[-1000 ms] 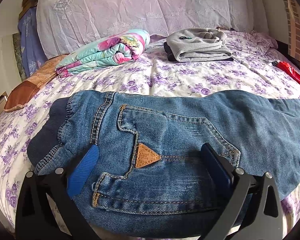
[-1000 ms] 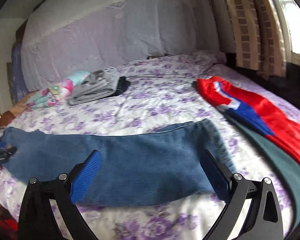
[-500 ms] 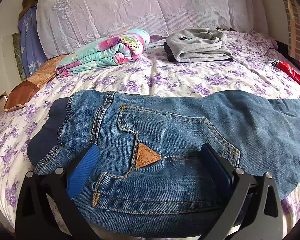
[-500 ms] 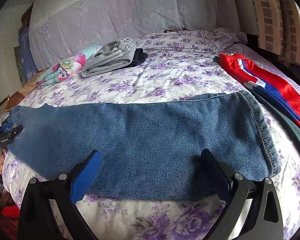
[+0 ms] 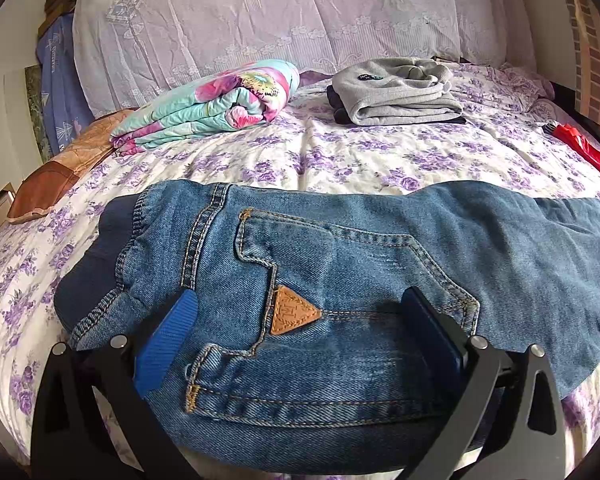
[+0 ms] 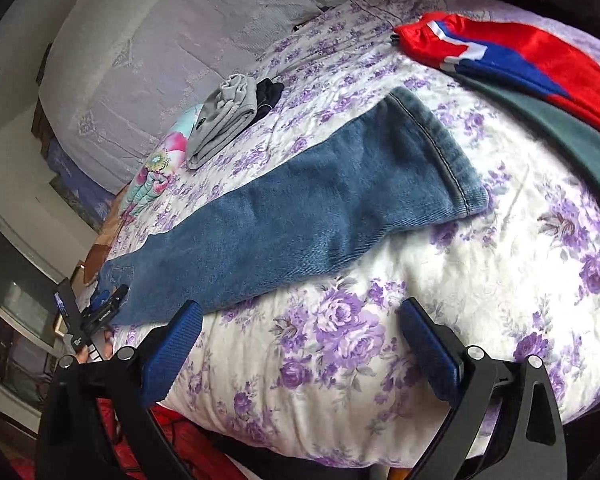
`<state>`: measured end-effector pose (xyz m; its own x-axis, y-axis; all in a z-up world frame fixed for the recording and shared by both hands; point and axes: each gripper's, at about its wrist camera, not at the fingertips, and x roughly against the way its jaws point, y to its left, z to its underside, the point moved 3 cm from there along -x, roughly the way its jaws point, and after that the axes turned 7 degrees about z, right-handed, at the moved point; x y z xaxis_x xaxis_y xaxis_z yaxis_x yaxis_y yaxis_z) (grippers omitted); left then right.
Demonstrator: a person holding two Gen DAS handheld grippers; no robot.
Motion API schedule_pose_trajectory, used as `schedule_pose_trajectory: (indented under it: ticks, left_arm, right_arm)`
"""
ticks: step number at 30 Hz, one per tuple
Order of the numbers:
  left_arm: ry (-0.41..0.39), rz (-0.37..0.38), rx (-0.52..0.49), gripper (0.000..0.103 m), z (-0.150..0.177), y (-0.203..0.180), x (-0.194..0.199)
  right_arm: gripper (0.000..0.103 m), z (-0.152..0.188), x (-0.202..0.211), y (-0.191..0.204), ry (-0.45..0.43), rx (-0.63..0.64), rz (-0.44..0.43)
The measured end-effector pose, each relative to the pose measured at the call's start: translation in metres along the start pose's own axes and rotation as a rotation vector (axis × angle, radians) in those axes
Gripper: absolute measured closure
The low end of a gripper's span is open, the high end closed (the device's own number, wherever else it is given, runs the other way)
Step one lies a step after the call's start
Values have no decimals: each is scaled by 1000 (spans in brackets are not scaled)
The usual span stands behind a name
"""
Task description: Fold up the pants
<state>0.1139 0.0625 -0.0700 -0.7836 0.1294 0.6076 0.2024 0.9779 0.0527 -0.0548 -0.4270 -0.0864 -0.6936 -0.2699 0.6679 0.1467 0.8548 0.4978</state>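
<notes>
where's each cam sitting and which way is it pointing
Left wrist: low over the jeans waist end, facing the headboard; the open left gripper shows.
Right wrist: off the bed's near edge, tilted, facing the leg hem; the open right gripper shows over bare sheet.
Both show the jeans and the folded grey clothes.

Jeans (image 5: 340,280) leg cut off at right edge; dark garment (image 5: 336,104) mostly hidden under grey clothes (image 5: 396,92).

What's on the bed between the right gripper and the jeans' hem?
Only bare flowered bedsheet lies between the right gripper and the jeans, seen in the right wrist view.
</notes>
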Motion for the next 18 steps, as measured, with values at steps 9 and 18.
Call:
schedule_pose_trajectory:
  ticks: [9,18]
  left_arm:
    - [0,0,-1,4,0,-1,0]
    - [16,0,42,5,-4,-2,5]
  right_arm:
    - [3,-46,-26,-16,-159,-87,112]
    - [3,-65,-33,-32,-244,-128,106]
